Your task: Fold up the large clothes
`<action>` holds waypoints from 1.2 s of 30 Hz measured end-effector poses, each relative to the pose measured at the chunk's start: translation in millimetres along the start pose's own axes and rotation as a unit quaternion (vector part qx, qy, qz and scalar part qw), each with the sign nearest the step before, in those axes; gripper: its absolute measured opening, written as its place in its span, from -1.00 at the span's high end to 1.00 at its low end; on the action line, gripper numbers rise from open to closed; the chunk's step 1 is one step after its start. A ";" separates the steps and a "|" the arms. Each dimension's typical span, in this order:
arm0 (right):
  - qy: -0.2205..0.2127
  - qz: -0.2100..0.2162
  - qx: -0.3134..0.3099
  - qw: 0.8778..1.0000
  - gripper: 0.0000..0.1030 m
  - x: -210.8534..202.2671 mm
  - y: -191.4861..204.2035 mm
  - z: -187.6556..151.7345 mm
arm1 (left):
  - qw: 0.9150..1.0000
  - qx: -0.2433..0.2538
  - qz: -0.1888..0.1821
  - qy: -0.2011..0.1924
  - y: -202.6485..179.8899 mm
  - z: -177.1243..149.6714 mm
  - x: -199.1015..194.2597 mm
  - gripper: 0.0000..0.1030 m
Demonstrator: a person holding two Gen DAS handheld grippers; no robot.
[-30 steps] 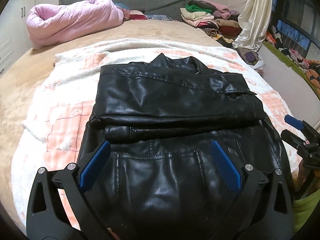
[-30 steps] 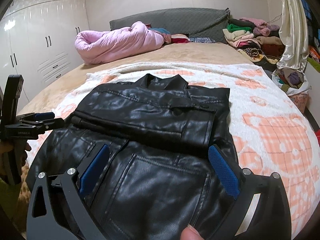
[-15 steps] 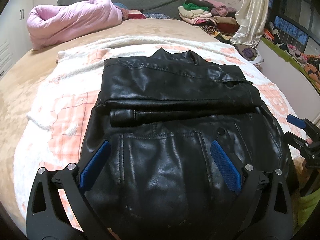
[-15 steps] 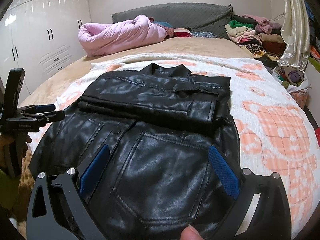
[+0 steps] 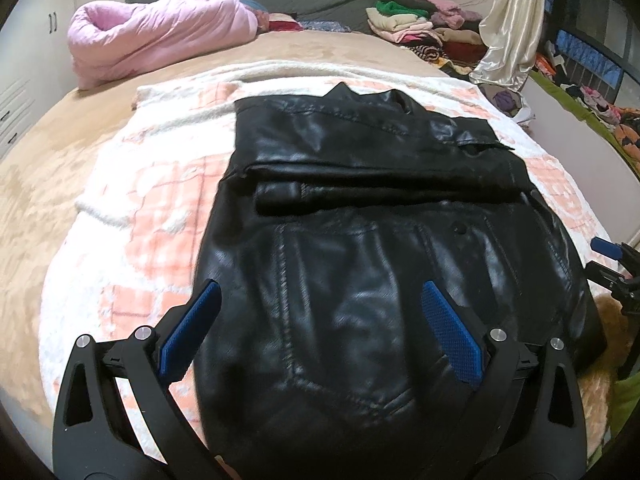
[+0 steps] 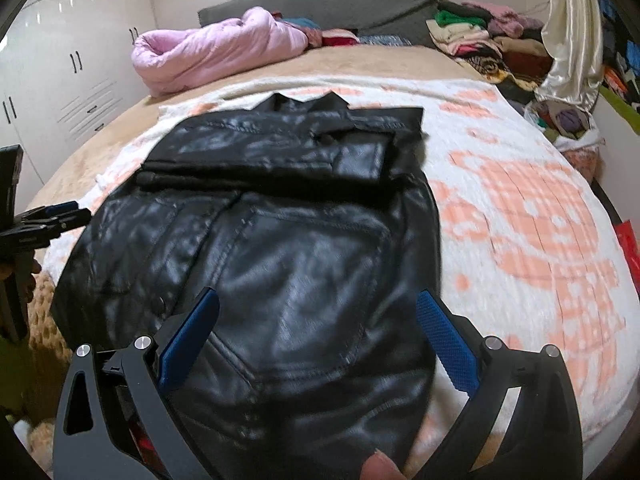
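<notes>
The left tongs (image 5: 320, 320) stand wide apart with nothing between their blue pads, hovering over the near hem of a black leather jacket (image 5: 360, 248); the right tongs (image 6: 318, 334) are spread just as wide and equally empty, above the same hem on the jacket's right side. The jacket (image 6: 280, 240) is glossy, creased and stitched along its seams, with a patch pocket on the near panel and a small dark button. Its sleeves are folded across the chest as a flat band lying crosswise. The long axis runs away from the cameras: hem nearest, collar pointing to the far end of the bed (image 5: 48, 168). It lies flat on a white blanket with orange checks (image 6: 520, 216) spread over the tan bed cover. Farther off are a rolled pink quilt (image 5: 160, 32) by the grey headboard (image 6: 340, 0) and a heap of clothes (image 6: 480, 36) on the right.
</notes>
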State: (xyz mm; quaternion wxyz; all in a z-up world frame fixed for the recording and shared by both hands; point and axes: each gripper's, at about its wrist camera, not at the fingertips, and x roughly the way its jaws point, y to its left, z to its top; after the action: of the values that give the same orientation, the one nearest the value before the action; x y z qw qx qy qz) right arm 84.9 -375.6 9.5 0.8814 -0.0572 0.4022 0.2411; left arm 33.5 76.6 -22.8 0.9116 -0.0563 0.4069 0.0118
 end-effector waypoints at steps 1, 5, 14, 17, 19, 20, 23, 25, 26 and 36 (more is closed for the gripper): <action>0.003 -0.001 0.000 1.000 -0.91 -0.2 -0.8 -2.2 | 1.000 -0.002 0.001 0.001 2.0 -1.7 -0.4 -0.82; 0.017 -0.007 0.001 1.000 -0.91 -1.6 -3.3 -10.0 | 1.000 -0.006 0.008 0.007 10.8 -9.8 -2.2 -0.82; 0.048 -0.014 0.000 0.999 -0.91 0.0 -4.8 -27.2 | 0.999 -0.015 0.019 0.022 27.7 -30.8 -6.8 -0.82; 0.060 -0.012 -0.004 0.998 -0.91 1.6 -3.4 -32.7 | 0.999 -0.027 0.011 0.024 34.6 -38.7 -9.6 -0.82; 0.067 -0.014 -0.007 0.998 -0.91 2.4 -2.6 -36.5 | 0.999 -0.036 0.009 0.029 39.6 -44.2 -10.3 -0.82; 0.070 -0.014 -0.008 0.997 -0.91 2.9 -2.5 -37.9 | 0.999 -0.039 0.008 0.031 41.7 -46.3 -10.7 -0.82; 0.080 -0.014 -0.005 0.997 -0.91 4.2 -4.9 -43.7 | 0.998 -0.048 0.003 0.039 49.6 -54.0 -12.0 -0.82; 0.085 -0.015 0.000 0.996 -0.91 4.9 -8.0 -47.1 | 0.997 -0.060 -0.007 0.045 55.7 -59.7 -12.2 -0.82; 0.087 -0.014 0.004 0.996 -0.91 4.9 -9.9 -48.5 | 0.997 -0.063 -0.012 0.047 57.9 -61.6 -12.0 -0.82; 0.108 -0.009 0.002 0.994 -0.91 4.9 -12.9 -55.8 | 0.991 -0.086 -0.071 0.072 60.9 -87.8 -9.2 -0.70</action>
State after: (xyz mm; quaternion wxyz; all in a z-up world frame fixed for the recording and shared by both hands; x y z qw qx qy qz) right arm 55.7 -401.5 -32.7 0.8353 -0.0852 0.4945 0.2247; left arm -41.8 127.5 -79.8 0.8702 -0.1638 0.4641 -0.0220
